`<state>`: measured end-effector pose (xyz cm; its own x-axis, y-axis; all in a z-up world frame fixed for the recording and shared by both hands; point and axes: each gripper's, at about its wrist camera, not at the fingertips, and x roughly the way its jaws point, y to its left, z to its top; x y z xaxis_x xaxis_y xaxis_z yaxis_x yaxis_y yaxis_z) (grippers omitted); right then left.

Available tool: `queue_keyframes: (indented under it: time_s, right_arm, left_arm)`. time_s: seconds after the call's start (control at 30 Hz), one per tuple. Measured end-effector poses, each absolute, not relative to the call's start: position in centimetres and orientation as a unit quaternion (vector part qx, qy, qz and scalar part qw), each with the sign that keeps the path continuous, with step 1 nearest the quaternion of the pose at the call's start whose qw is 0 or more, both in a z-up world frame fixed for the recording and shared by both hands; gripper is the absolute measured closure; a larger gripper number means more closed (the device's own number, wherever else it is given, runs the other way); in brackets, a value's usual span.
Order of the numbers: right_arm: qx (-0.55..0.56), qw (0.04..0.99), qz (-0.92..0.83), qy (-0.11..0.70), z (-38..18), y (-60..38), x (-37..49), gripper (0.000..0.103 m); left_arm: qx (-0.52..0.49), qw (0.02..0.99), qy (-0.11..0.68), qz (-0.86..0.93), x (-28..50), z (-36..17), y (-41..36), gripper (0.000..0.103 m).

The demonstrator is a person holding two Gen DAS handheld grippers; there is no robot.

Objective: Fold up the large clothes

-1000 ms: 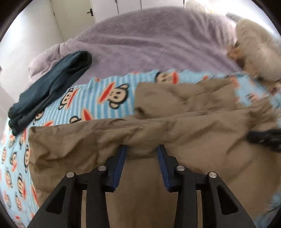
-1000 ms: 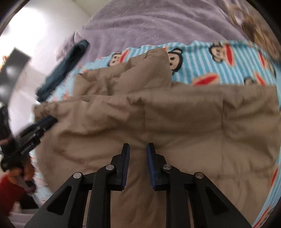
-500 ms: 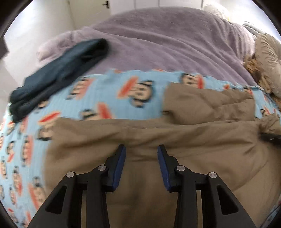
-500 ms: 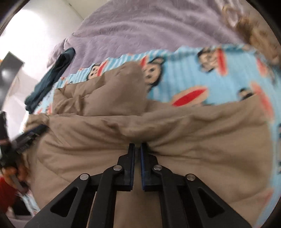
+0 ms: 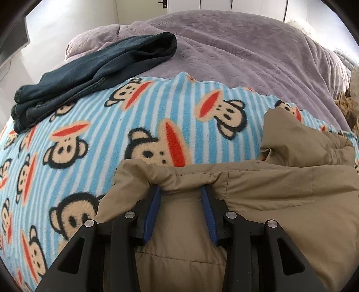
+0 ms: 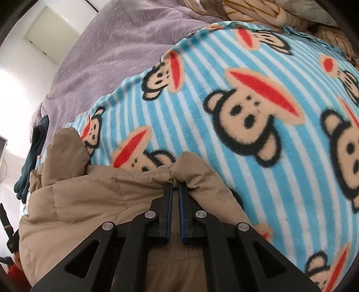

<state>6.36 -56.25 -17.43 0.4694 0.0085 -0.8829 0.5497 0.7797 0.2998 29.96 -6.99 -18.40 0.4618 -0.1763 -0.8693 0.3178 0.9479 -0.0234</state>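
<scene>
I see a bed covered by a lilac plush bedspread (image 5: pixel 246 49), and over its near part lies a blue-and-white striped fleece blanket (image 5: pixel 94 125) printed with cartoon monkey faces. The khaki padded jacket (image 5: pixel 280 191) lies on that blanket, crumpled, its folded upper edge running across the lower part of both views.

My left tool (image 5: pixel 180 191) stands wide, its blue-lined fingers (image 5: pixel 153 206) set apart, with the jacket's rolled edge draped over their tips; I cannot tell whether it grips anything. My right tool (image 6: pixel 175 186) is nearly closed, pinching a puckered bunch of the jacket's edge (image 6: pixel 179 168) between its fingers, the fabric gathered into tight folds right at the tips.

Beyond the jacket, at the far left corner of the blanket, a dark teal folded garment (image 5: pixel 94 67) lies half on the blanket and half on the bedspread, well apart from the jacket. To the far right of the jacket, past the blanket's edge, I see a tan-and-brown patterned throw (image 6: pixel 258 11) heaped on the bed.

Behind the bed stand white walls and a white door (image 5: pixel 143 9) with a dark handle.
</scene>
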Motion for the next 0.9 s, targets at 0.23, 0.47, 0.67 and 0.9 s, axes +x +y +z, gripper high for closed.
queue_keyframes:
  time_s: [0.23, 0.47, 0.67, 0.9]
  right_arm:
    - [0.271, 0.789, -0.194, 0.516, -15.6, -55.2, 7.3, 0.091]
    - [0.273, 0.797, -0.188, 0.505, -10.0, -52.7, 3.5, 0.053]
    - [0.320, 0.778, -0.184, 0.509, -8.7, -50.0, -2.1, 0.048]
    - [0.361, 0.754, -0.174, 0.521, -8.6, -46.5, -7.8, 0.030]
  left_arm:
    - [0.061, 0.840, 0.526, -0.123, 30.0, -16.1, -6.3, 0.062]
    - [0.065, 0.853, 0.511, -0.088, 25.8, -11.1, -2.9, 0.032]
    - [0.050, 0.831, 0.549, -0.080, 21.2, -10.7, -0.6, 0.032]
    - [0.021, 0.812, 0.579, -0.063, 16.2, -12.1, 0.9, 0.000]
